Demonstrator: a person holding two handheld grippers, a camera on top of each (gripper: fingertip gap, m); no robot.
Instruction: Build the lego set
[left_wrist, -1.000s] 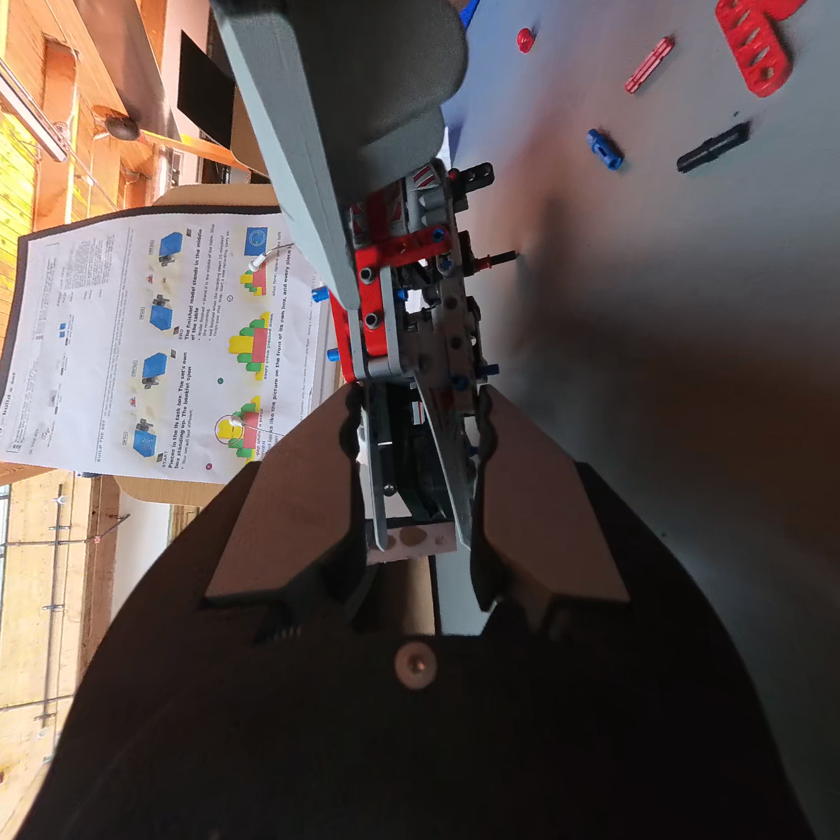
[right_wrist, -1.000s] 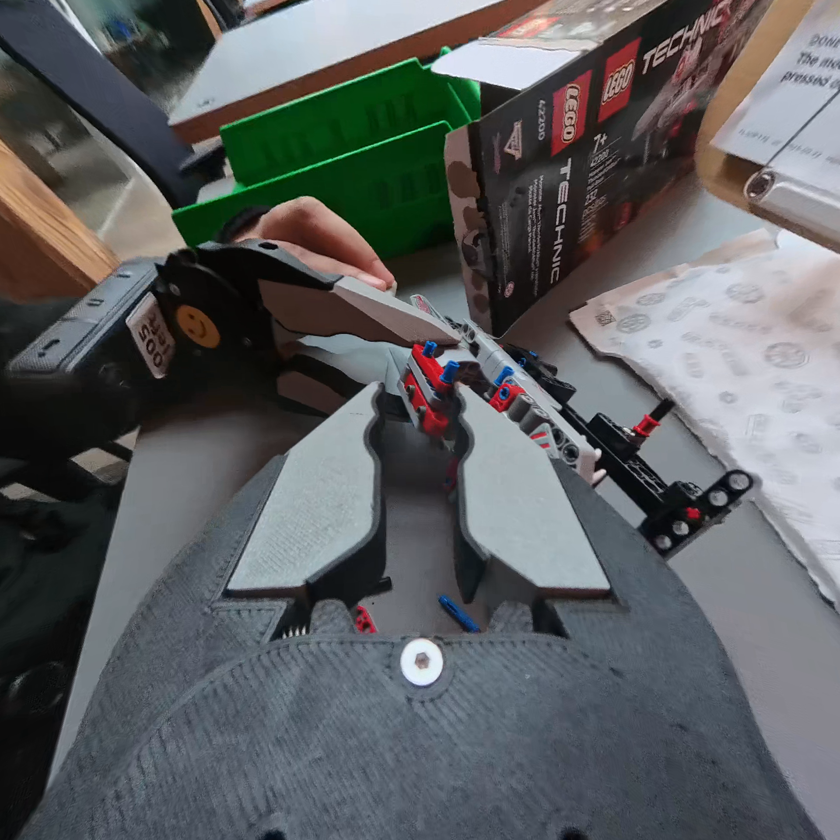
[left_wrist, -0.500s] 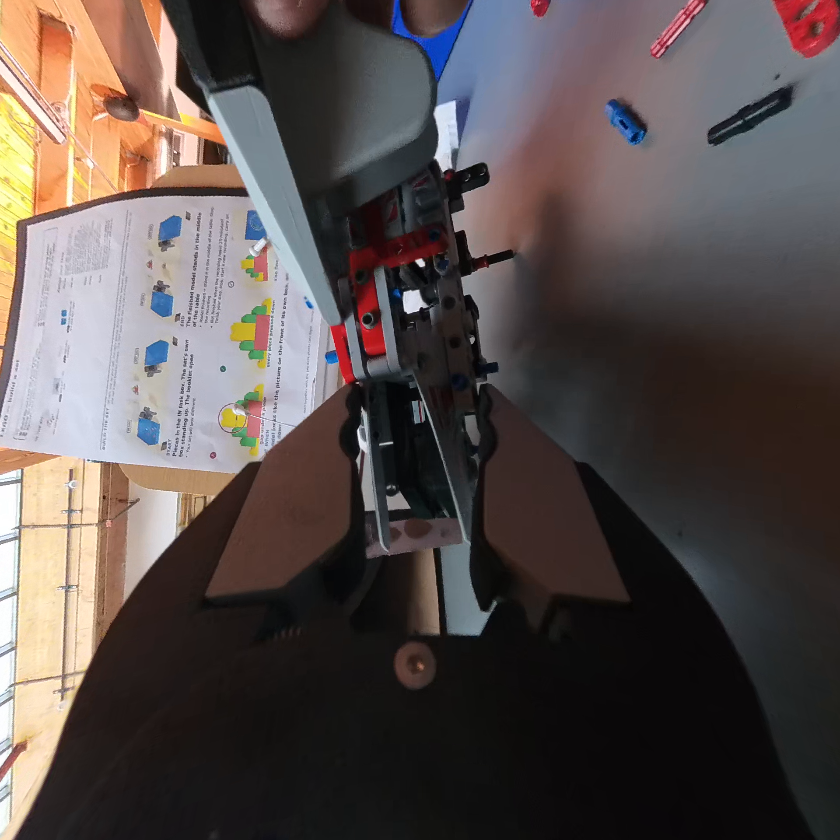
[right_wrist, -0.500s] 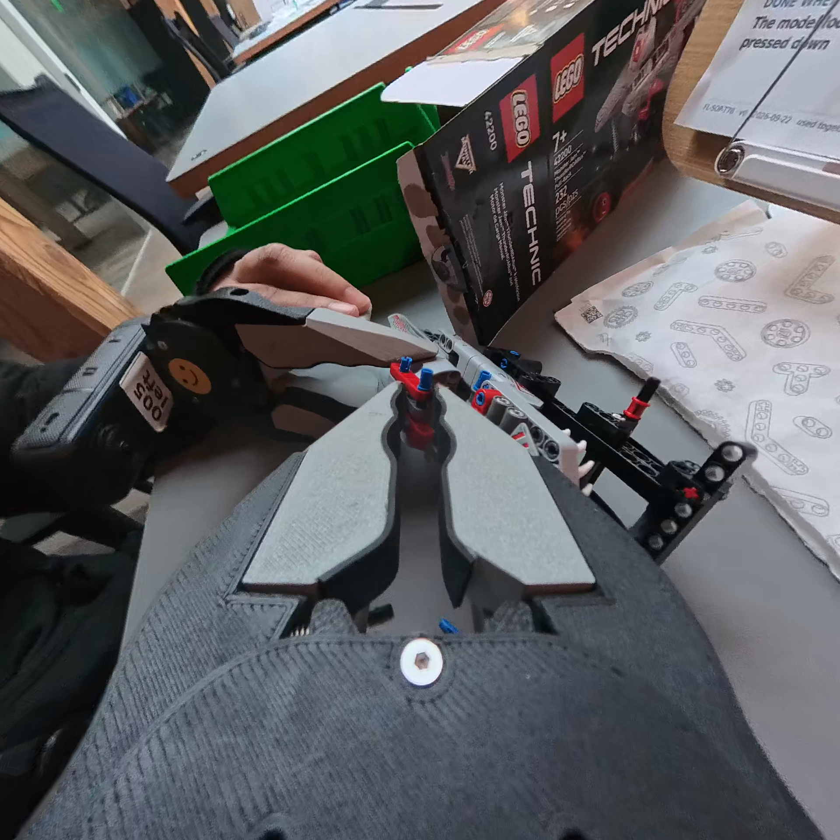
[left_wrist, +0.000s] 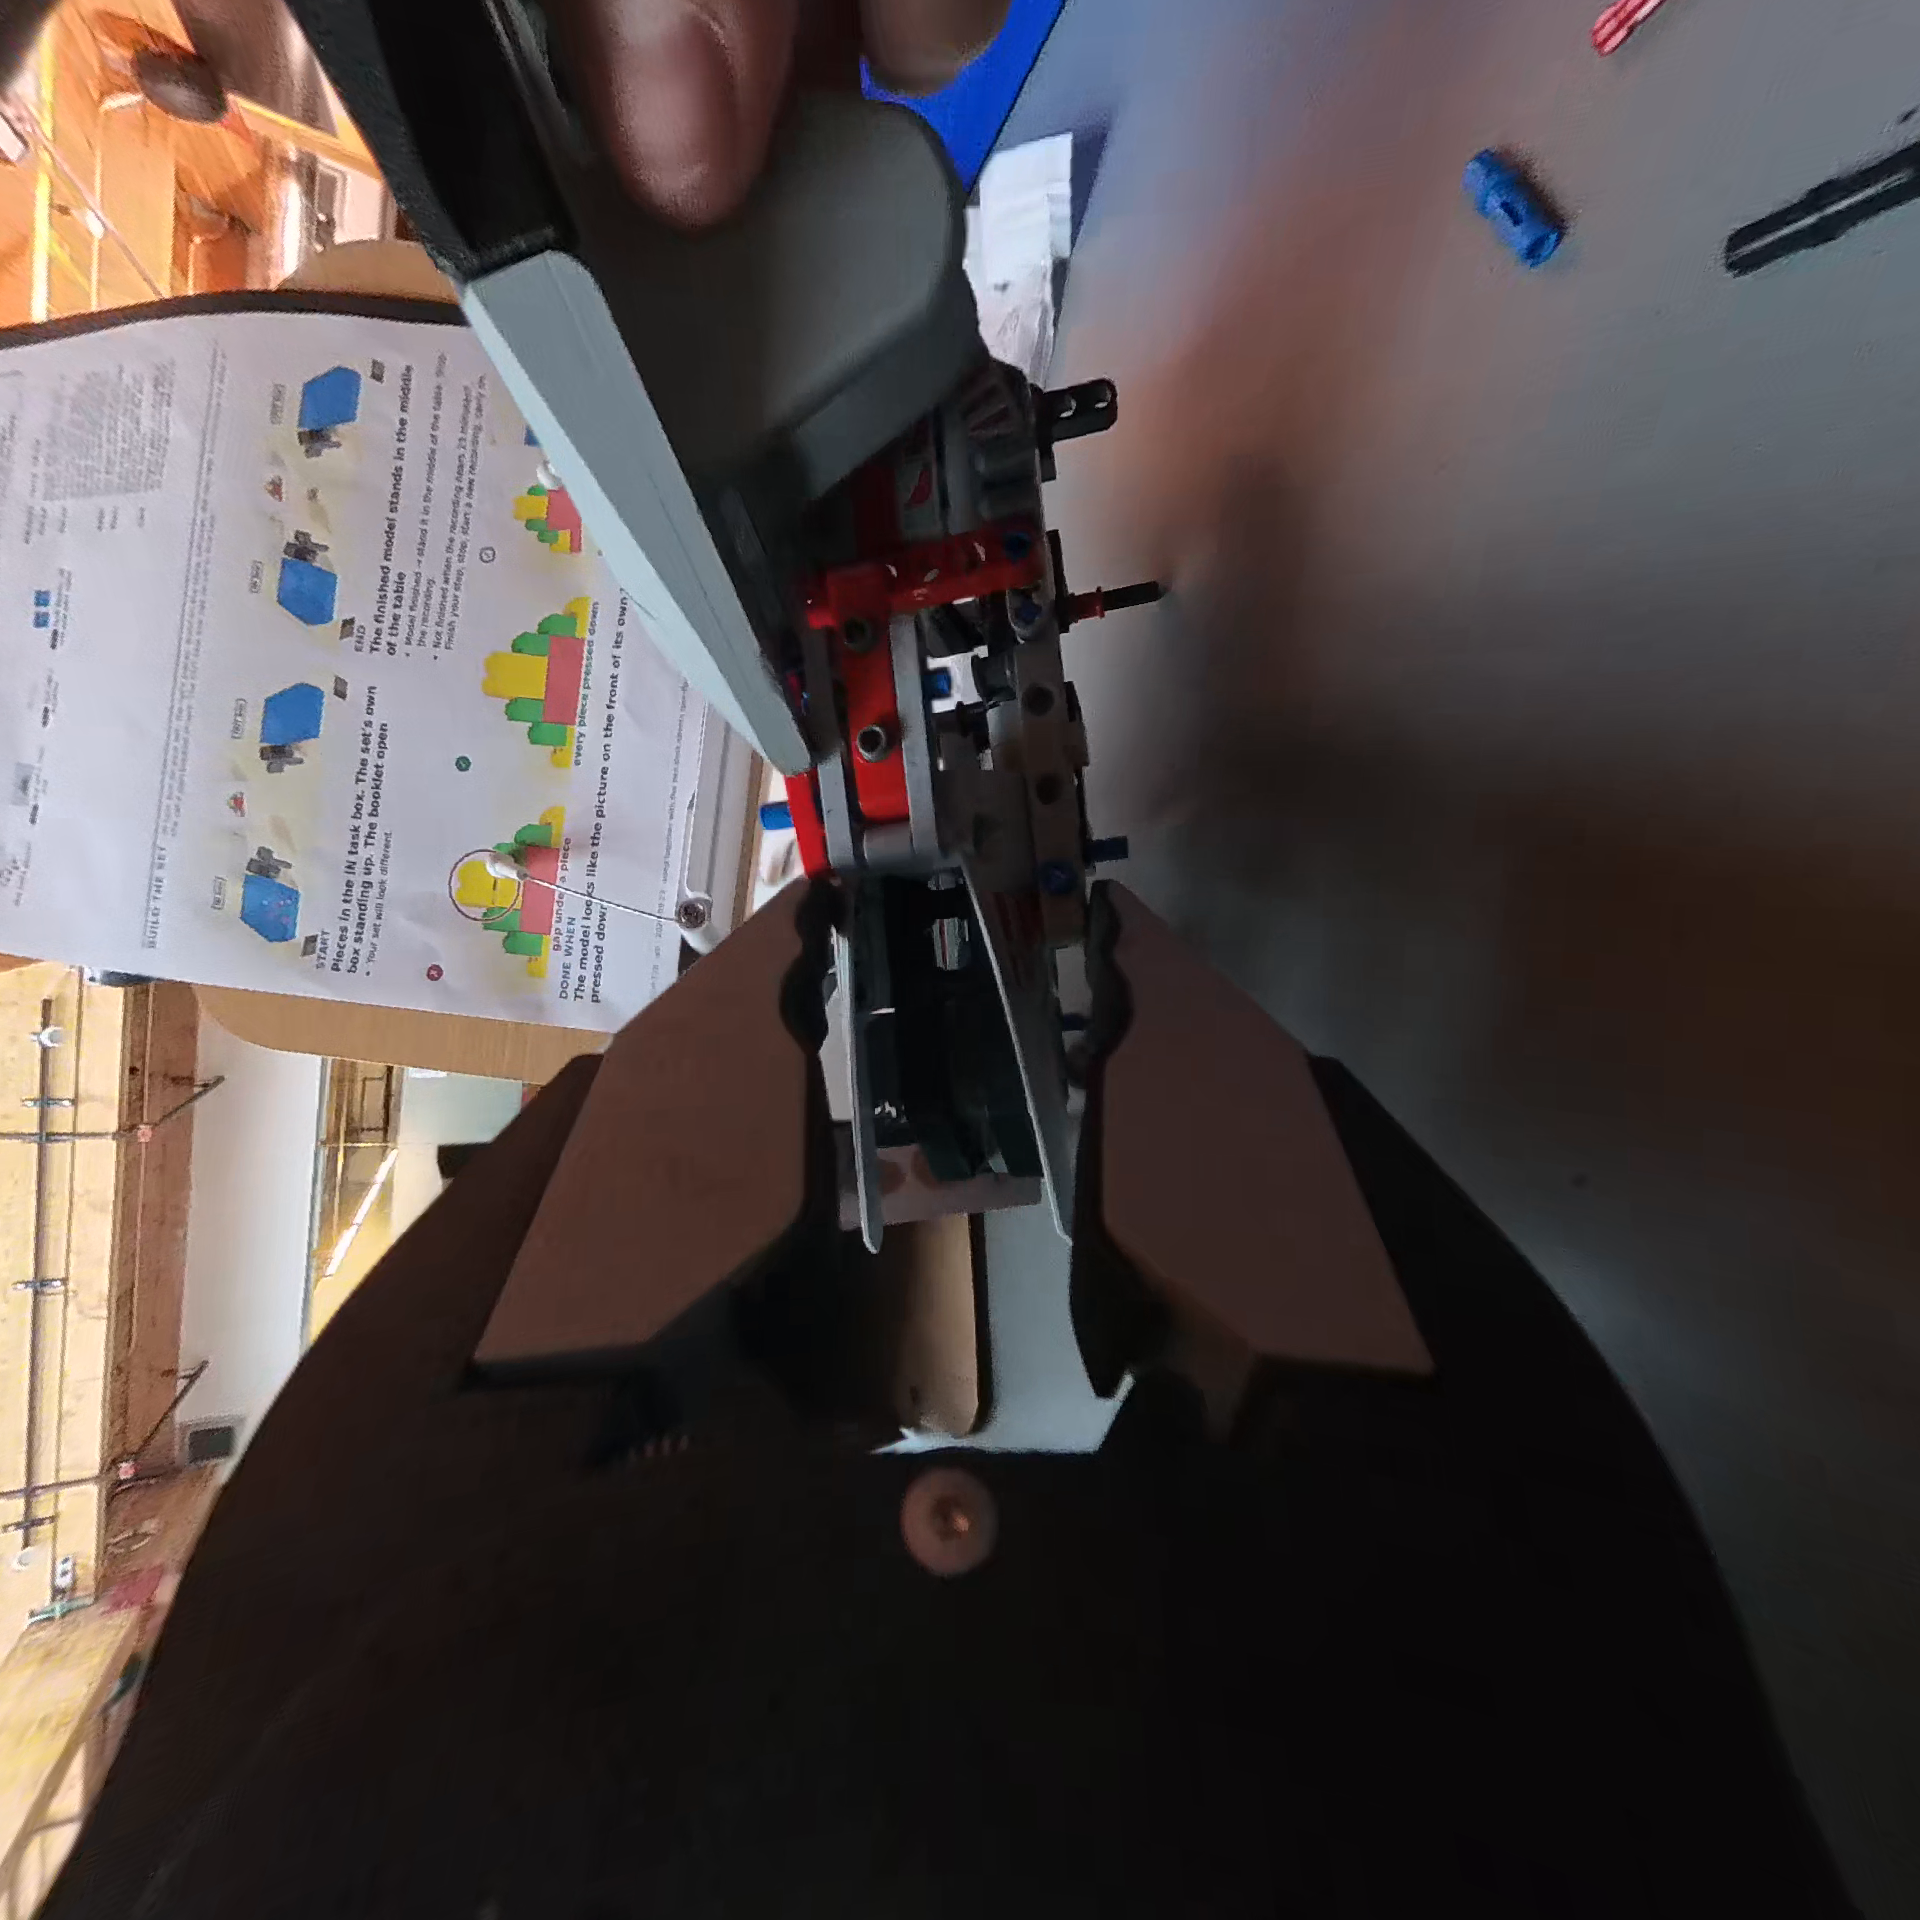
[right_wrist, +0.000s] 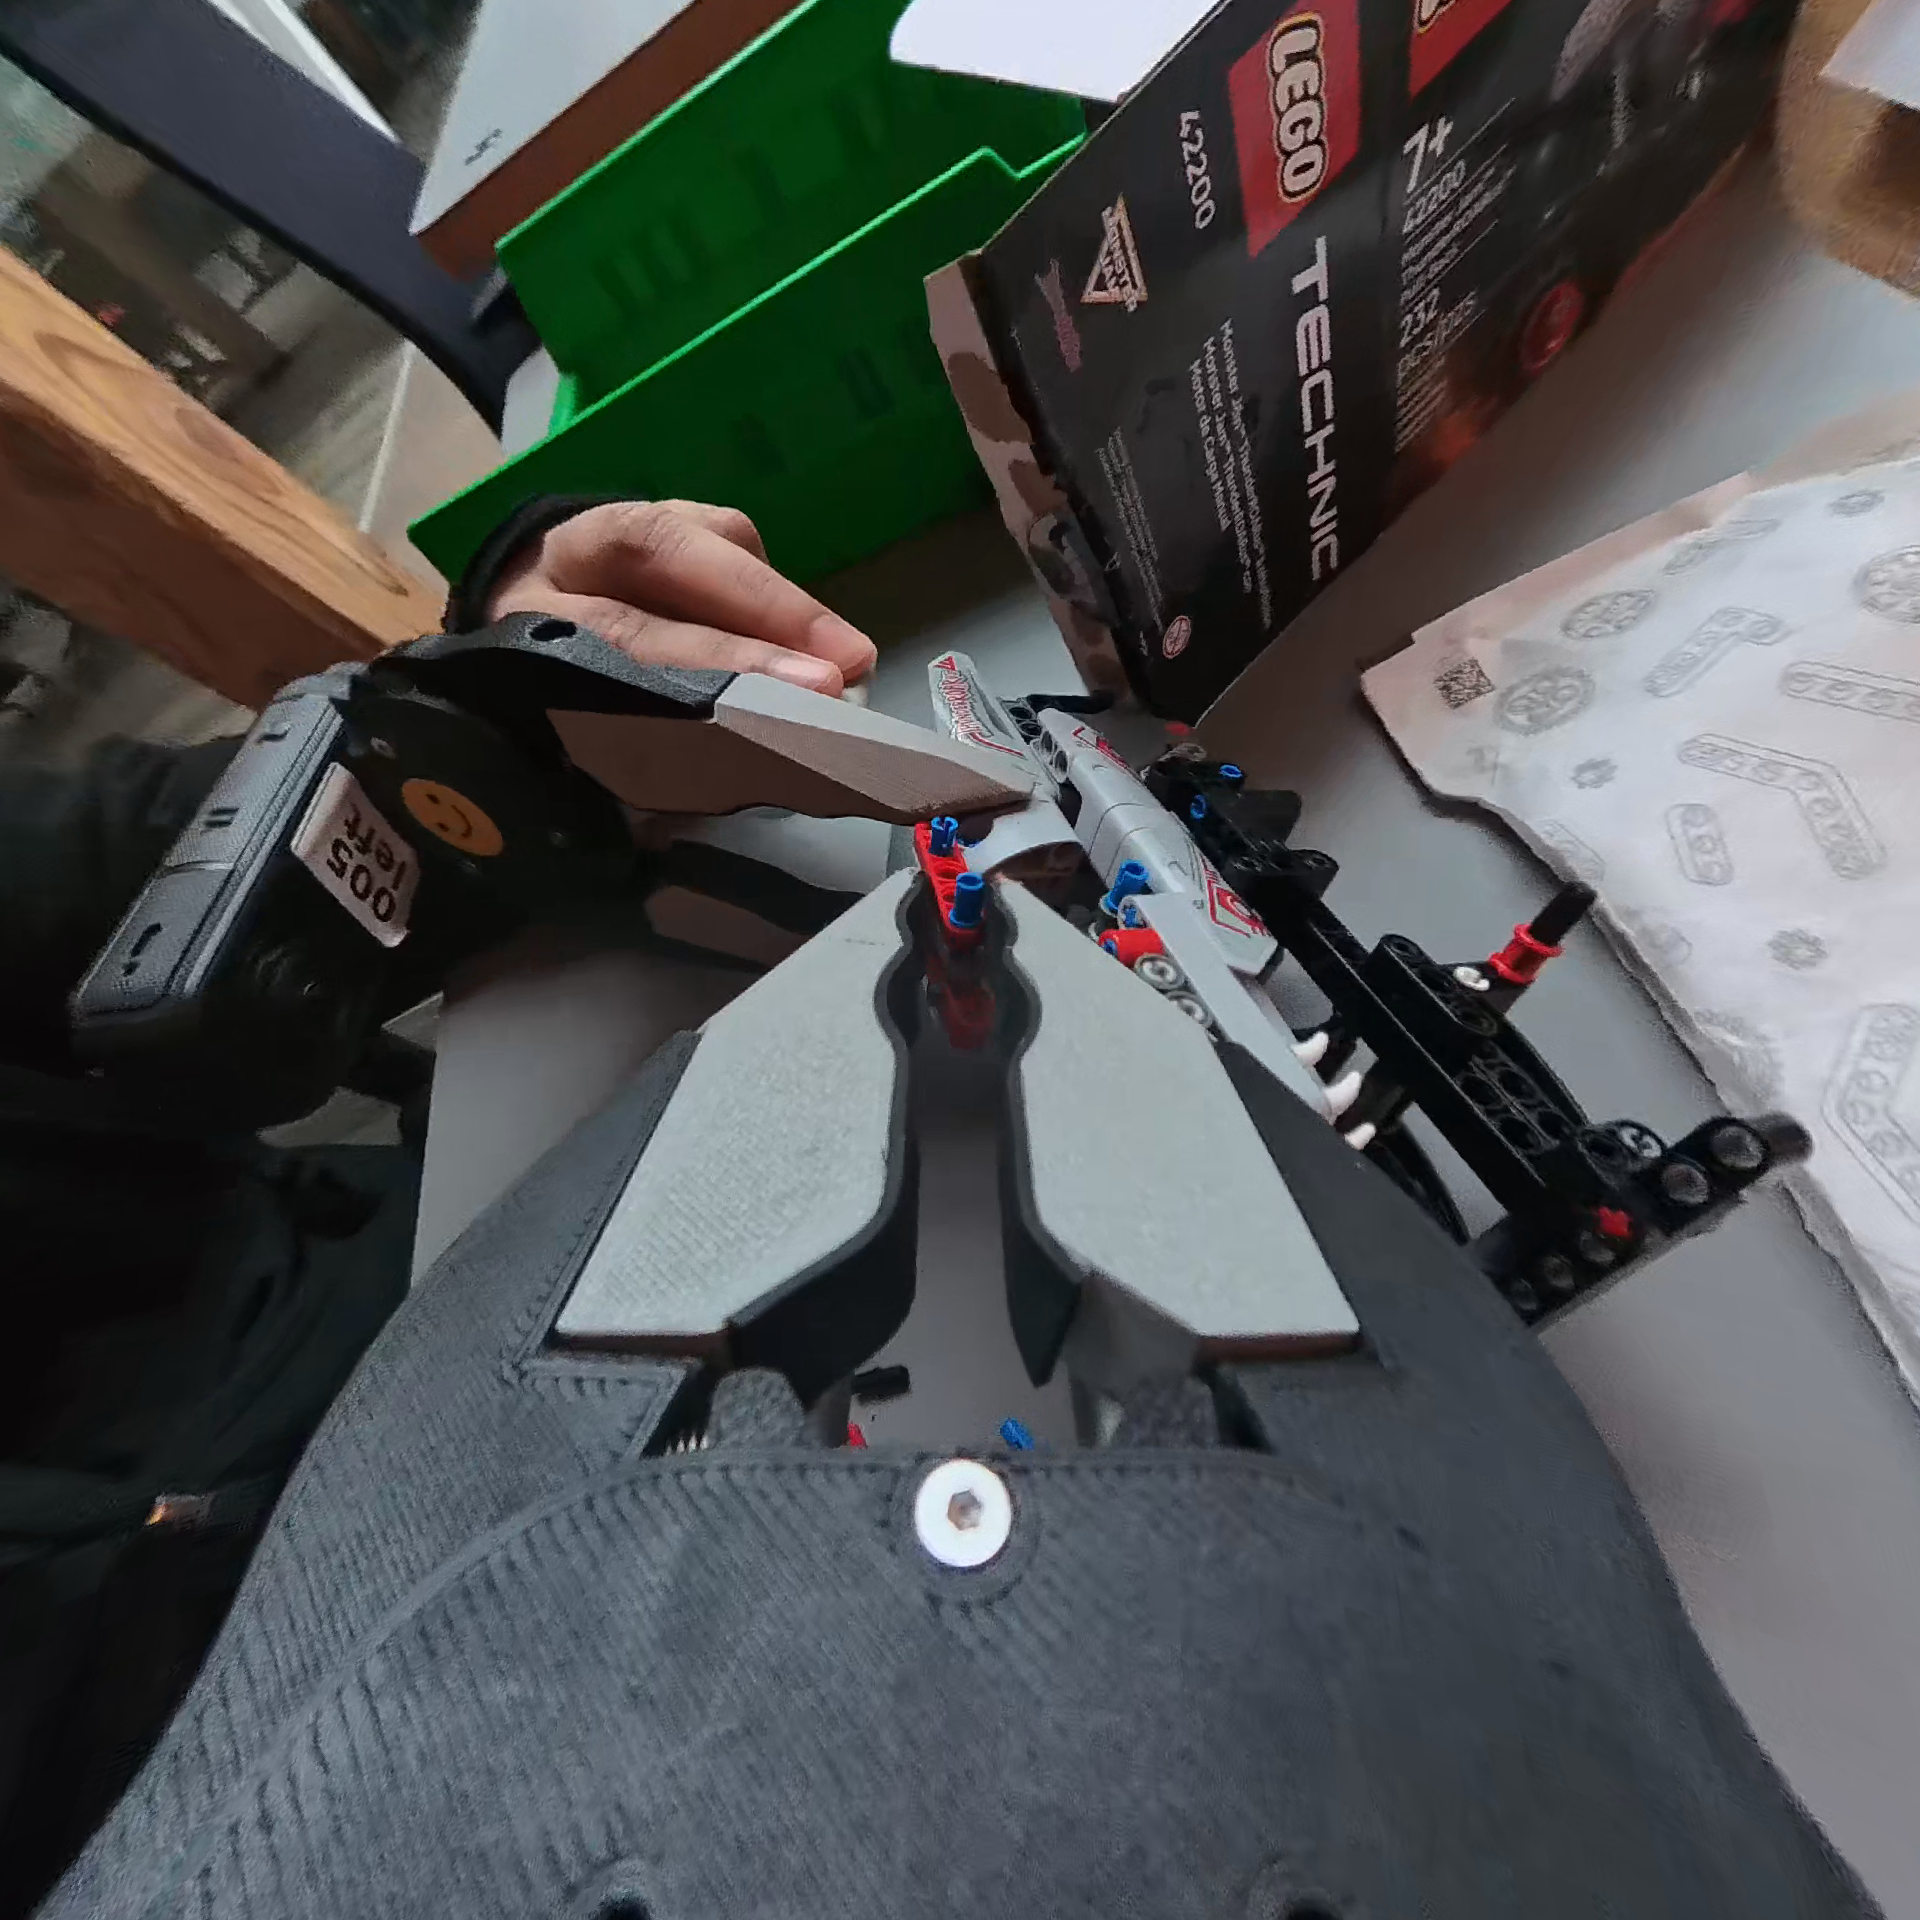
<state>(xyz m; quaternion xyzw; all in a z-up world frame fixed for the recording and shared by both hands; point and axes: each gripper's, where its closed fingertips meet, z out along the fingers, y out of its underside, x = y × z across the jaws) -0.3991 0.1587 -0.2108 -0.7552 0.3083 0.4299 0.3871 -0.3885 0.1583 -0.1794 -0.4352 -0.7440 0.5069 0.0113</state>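
Observation:
The part-built lego model (right_wrist: 1174, 894) has grey panels, red beams, blue pins and a long black chassis, and lies on the grey table (right_wrist: 1714, 1455). My left gripper (left_wrist: 951, 935) with brown fingers is shut on the model's (left_wrist: 956, 727) grey rear panels. It also shows in the right wrist view (right_wrist: 831, 748), with a hand on it. My right gripper (right_wrist: 958, 899) with grey fingers is shut on a red beam (right_wrist: 961, 997) with blue pins on the model's side. In the left wrist view the right gripper (left_wrist: 727, 520) comes in from above, against the red beam (left_wrist: 868, 707).
A blue connector (left_wrist: 1512, 218), a black axle (left_wrist: 1829, 213) and a red piece (left_wrist: 1626, 21) lie loose on the table. A printed instruction sheet (left_wrist: 312, 675) stands behind. The black set box (right_wrist: 1351, 312), green bins (right_wrist: 748, 312) and a paper bag (right_wrist: 1714, 779) lie beyond the model. The tips of both grippers are at nearly the same place.
My right gripper's fingers have narrowed onto the red beam and pushed in closer to the model. My left gripper keeps its hold; the model has barely moved.

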